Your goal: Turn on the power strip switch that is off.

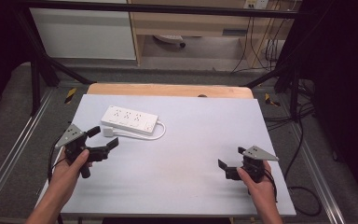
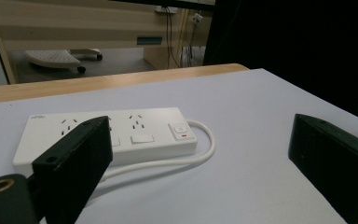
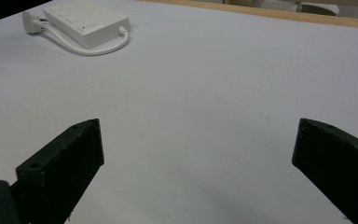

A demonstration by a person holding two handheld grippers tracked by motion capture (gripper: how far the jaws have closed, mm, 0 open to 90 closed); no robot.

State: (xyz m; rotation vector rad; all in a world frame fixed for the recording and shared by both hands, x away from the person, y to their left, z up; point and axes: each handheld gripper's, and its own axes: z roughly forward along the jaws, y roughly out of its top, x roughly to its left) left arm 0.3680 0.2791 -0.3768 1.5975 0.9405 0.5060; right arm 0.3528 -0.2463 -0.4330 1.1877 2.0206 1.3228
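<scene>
A pale grey table top [image 1: 177, 158] sits inside a dark metal frame, with a strip of wood along its far edge and a grey carpeted floor around it. Beyond the table stand a light wooden cabinet and a bundle of black cables hanging against the wall.

On the far left part of the table lies a white power strip [image 1: 129, 120], flat, sockets up, its red-marked switch at the right end. Its white cord [image 1: 154, 136] loops round from that end and runs back along the near side to a white plug [image 1: 109, 132] lying just beside the strip's near left corner.

The left gripper [image 1: 103, 138] is held just near the plug and the strip, its jaws spread wide with nothing between them; in the left gripper view the strip lies straight ahead, apart from the jaws.

The right gripper [image 1: 230, 163] is over the near right part of the table, well apart from the strip, jaws also wide and empty, above bare table.
</scene>
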